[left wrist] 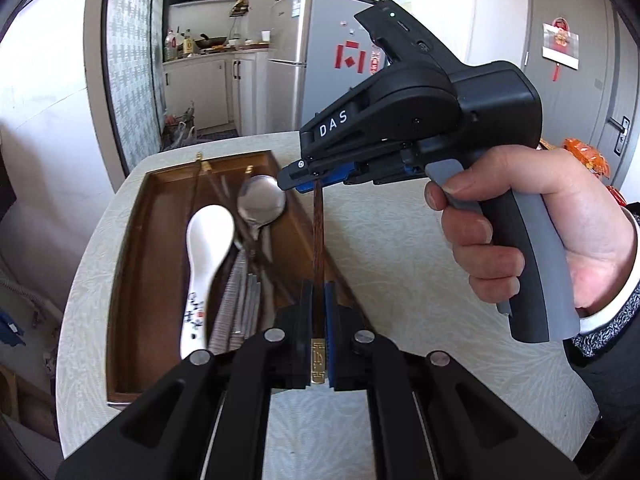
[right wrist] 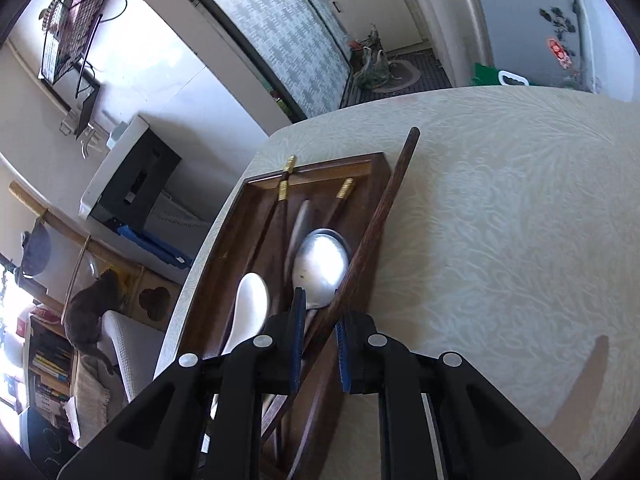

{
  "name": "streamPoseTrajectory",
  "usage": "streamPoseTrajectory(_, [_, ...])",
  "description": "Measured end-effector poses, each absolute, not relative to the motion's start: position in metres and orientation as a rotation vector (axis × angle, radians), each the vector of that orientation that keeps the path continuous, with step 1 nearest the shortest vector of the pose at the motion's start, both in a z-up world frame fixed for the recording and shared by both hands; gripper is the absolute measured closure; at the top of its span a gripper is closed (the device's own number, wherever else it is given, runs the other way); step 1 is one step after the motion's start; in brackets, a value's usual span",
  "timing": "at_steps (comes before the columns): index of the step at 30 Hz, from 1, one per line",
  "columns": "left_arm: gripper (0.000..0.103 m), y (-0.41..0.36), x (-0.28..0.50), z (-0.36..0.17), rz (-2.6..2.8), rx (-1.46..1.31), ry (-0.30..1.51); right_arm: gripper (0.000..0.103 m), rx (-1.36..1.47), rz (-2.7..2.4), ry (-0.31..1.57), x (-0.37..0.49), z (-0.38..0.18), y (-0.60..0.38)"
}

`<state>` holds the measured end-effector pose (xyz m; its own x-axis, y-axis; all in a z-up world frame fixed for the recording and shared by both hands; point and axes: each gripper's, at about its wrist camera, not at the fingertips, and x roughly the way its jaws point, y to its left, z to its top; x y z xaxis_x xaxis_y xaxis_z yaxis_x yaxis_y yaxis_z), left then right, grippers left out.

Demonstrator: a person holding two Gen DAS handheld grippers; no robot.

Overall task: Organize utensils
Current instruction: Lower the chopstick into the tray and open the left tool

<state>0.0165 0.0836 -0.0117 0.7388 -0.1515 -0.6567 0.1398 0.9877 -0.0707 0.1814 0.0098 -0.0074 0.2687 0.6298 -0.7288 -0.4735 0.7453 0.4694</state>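
A dark wooden chopstick with a gold end cap hangs above the table, over the right rim of the brown wooden tray. My left gripper is shut on its gold-capped end. My right gripper, in a person's hand, is clamped on the same chopstick further along. In the right wrist view the chopstick runs slantwise between the blue pads of my right gripper, above the tray. In the tray lie a white ceramic spoon, a metal spoon and other gold-capped chopsticks.
The tray sits near the left edge of the pale patterned table. Orange snack packets lie at the far right. A dark cat sits on furniture beyond the table's left edge. A fridge and kitchen counter stand behind.
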Motion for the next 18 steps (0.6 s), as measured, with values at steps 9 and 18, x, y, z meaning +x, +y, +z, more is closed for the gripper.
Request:
streamPoseTrajectory(9, [0.096, 0.123, 0.022, -0.023, -0.036, -0.069, 0.756, 0.047, 0.091, 0.778, 1.074, 0.178, -0.015, 0.062])
streamPoseTrajectory(18, [0.043, 0.114, 0.017, -0.022, -0.031, -0.040, 0.751, 0.036, 0.071, 0.762, 0.963, 0.156, 0.028, -0.013])
